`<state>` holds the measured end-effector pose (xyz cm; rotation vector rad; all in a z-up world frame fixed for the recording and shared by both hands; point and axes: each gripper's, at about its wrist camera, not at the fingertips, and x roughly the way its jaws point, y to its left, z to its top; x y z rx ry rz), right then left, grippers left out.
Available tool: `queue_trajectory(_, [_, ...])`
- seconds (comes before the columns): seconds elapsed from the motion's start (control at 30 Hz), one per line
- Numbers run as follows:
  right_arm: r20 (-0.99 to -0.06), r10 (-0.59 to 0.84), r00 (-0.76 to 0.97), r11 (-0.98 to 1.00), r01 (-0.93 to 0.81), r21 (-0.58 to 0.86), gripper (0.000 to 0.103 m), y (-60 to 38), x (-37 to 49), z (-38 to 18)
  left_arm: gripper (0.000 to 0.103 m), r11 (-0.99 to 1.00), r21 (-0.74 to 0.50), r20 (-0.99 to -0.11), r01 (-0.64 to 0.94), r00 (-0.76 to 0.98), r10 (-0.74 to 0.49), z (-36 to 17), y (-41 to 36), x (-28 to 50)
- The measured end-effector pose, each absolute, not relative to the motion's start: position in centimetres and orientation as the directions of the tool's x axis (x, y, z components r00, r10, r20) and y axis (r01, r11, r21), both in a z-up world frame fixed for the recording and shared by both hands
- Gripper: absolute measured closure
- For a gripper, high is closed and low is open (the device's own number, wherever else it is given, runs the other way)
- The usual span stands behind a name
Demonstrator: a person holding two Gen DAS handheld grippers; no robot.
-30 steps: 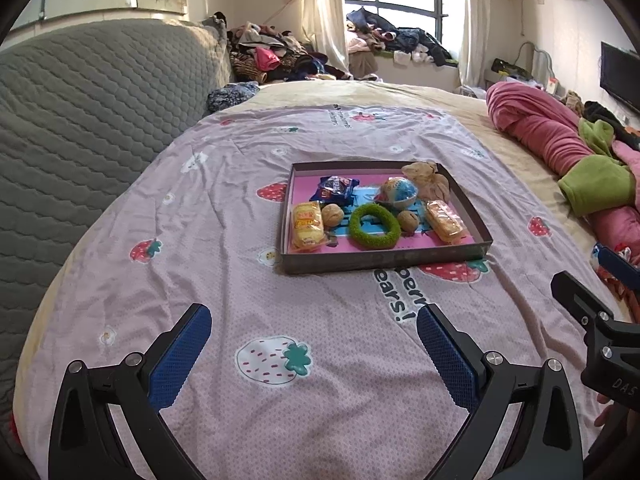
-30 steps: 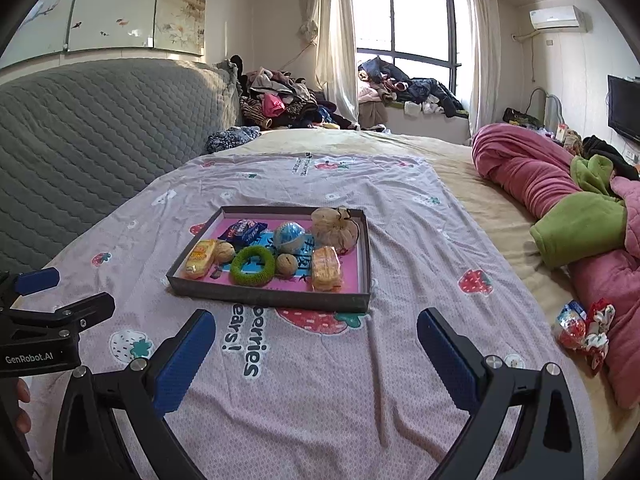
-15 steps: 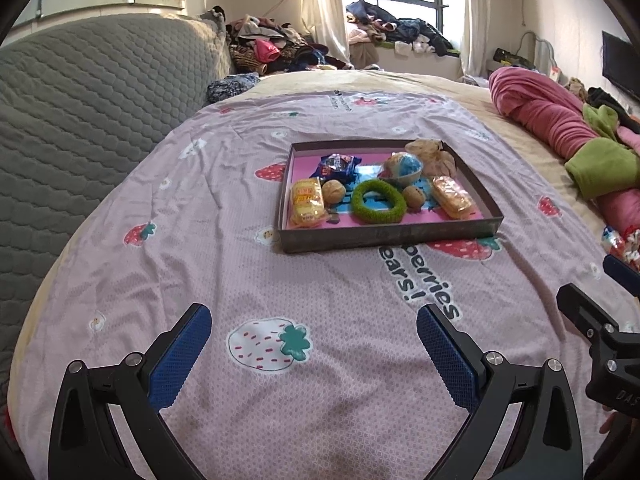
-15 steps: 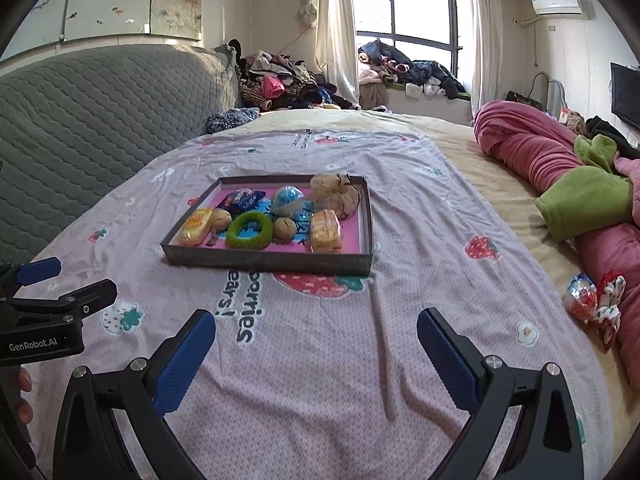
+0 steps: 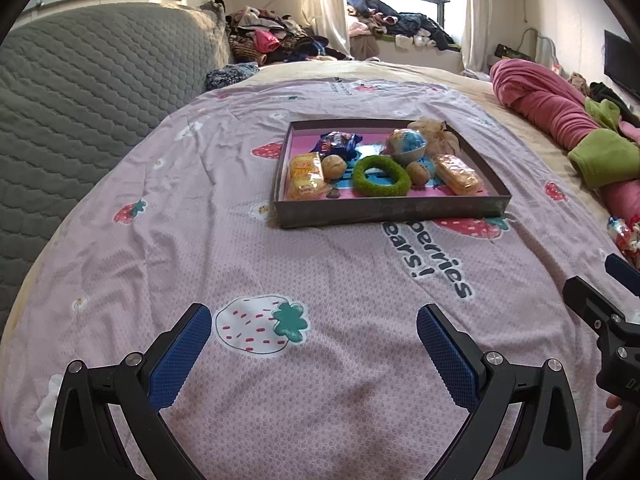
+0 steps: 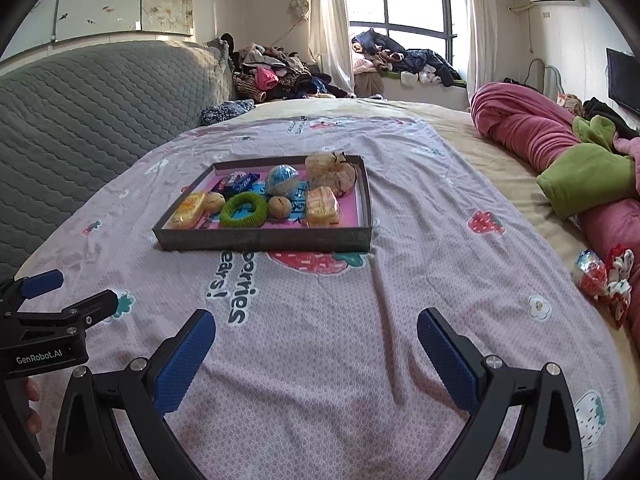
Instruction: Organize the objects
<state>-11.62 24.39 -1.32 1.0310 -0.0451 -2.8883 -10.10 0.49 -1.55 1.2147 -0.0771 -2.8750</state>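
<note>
Both the left gripper (image 5: 314, 344) and right gripper (image 6: 316, 346) are held apart, empty, short of the tray (image 5: 394, 214); its packed snacks could be knocked during a careless reach.

tray (image 5: 392, 214) on bedsheet (image 5: 280, 264), ring (image 5: 381, 176) lying inside it.

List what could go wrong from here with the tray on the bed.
1. The tray sits on a soft, wrinkled sheet; pressing beside it may tip it and roll the walnuts.
2. Items are packed tightly; an open claw reaching for the green ring could knock its neighbours.
3. The loose wrapped snacks near the pink blanket may be overlooked.
</note>
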Motion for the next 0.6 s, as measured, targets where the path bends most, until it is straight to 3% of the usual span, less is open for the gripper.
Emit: queue_trajectory(0.6, [-0.658,-0.057,-0.751,-0.998,0.036,0.046,0.001,24.6,-11.0,-3.7,0.000,-0.997,0.071,-0.734,-0.004,-0.677,-0.049,-4.0,0.5,-9.9])
